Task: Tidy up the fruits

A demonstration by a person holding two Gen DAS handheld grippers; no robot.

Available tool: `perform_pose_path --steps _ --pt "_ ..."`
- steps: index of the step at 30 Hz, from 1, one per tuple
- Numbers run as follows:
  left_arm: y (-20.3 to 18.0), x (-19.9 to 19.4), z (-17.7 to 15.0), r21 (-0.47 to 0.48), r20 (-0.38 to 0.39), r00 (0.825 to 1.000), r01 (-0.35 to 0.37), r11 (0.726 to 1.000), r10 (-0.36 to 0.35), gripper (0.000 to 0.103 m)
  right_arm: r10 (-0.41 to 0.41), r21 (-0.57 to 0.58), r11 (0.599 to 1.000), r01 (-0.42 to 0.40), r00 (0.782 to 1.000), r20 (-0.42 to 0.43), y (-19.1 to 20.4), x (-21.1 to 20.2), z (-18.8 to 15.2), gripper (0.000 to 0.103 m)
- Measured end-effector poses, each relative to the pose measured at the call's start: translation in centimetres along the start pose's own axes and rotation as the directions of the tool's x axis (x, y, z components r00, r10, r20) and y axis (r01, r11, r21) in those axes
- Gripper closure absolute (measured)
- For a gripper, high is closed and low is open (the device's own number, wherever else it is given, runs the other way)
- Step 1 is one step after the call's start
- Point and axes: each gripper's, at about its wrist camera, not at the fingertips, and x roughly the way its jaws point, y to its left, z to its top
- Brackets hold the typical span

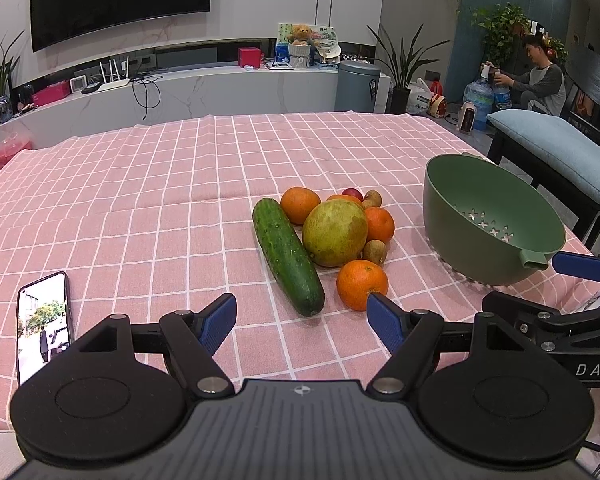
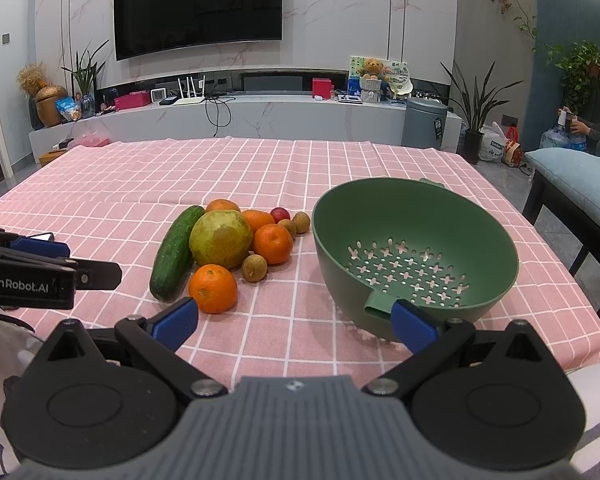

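both claws hover low over the near edge of the pink checked tablecloth (image 2: 260,168), and both stand wide with nothing between their blue pads. the left gripper (image 1: 302,320) faces the heap of produce: the long dark green cucumber (image 1: 288,256) lies just ahead and between its fingers, and the nearest round orange (image 1: 362,284) sits right at the tip of its right-hand finger, though whether it touches cannot be told. beyond these lies the big yellow-green pomelo-like fruit (image 1: 335,232), with more oranges, small brown round fruits and one small red fruit (image 1: 352,193) packed behind and beside it. a smartphone with a lit screen (image 1: 42,320) lies flat to the left of that claw.

the right gripper (image 2: 296,322) looks between the heap and the green plastic colander bowl (image 2: 496,248), which stands ahead and to the right of its fingers, its small spout tab just at the right pad. the bowl is empty, its perforated bottom bare, so no fruit has been sorted yet. it appears parked beside the heap to keep each carry short. the wide spread suits a first grab; the near orange looks the easiest pick, being free at the heap's edge. the pomelo looks too broad for an easy grip and may roll.
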Motion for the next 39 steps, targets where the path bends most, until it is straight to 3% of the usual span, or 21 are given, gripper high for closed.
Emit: perform_pose_path --steps 21,24,29,35,39 --pt "0.2 -0.4 0.3 -0.004 0.008 1.0 0.0 1.0 0.0 0.016 0.006 0.004 1.0 -0.006 1.0 0.0 -0.1 -0.3 0.0 0.004" --pt "0.4 -0.8 0.7 -0.013 0.008 1.0 0.022 1.0 -0.022 0.023 0.017 0.002 1.0 -0.017 1.0 0.012 -0.2 -0.7 0.3 0.005" --pt "0.3 -1.4 2.6 -0.004 0.013 0.998 0.054 0.999 -0.054 0.024 0.062 -0.012 0.998 -0.062 0.998 0.014 -0.1 -1.1 1.8 0.006" --pt "0.4 -0.3 5.3 0.025 -0.009 0.999 0.049 0.998 -0.049 0.038 0.111 -0.037 0.993 -0.111 0.994 0.004 0.1 -0.1 4.5 0.015" --pt "0.8 1.2 6.5 0.03 -0.031 0.999 0.04 0.999 -0.039 0.039 0.121 -0.057 0.991 -0.12 0.993 0.01 0.4 1.2 6.0 0.033"
